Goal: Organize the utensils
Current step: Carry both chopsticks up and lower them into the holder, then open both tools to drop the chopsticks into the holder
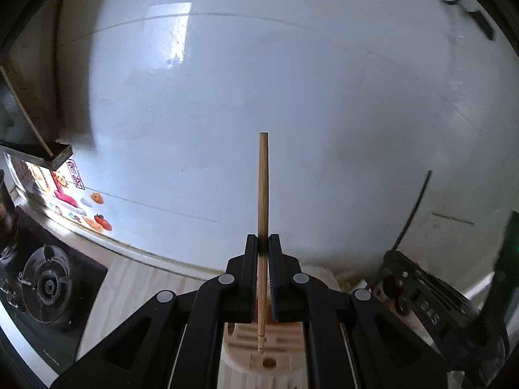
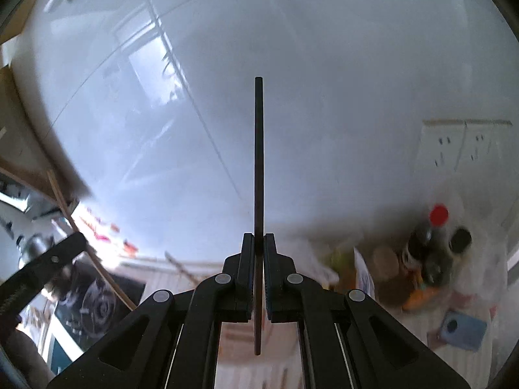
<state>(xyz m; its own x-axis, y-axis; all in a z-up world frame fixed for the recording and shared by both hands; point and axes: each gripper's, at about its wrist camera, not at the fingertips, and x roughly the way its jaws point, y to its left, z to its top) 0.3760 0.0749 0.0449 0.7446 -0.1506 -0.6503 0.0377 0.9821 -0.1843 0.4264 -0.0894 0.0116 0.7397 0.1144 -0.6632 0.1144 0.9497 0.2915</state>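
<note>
**Both grippers hold one chopstick each**

White glossy wall (image 1: pixel 292 81) fills both views, gas stove (image 1: pixel 48 288) at 8 o'clock. Left gripper (image 1: pixel 263 243) clenched on wooden chopstick (image 1: pixel 263 178), pointing 12 o'clock, thin end above wooden utensil holder (image 1: pixel 259 347) at 6 o'clock. Right gripper (image 2: pixel 259 243) clenched on dark chopstick (image 2: pixel 259 162), upright, centre. Blurry bottles (image 2: pixel 428 246) at 4 o'clock.

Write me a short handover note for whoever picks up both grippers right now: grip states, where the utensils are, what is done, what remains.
Left gripper: shut on a light wooden chopstick, held upright, lower tip just above the round wooden slotted utensil holder.
Right gripper: shut on a thin dark chopstick, also upright, above the counter.
Done: both sticks are picked up.
Left: neither is in the holder yet; lower each into a hole, then release.
</note>
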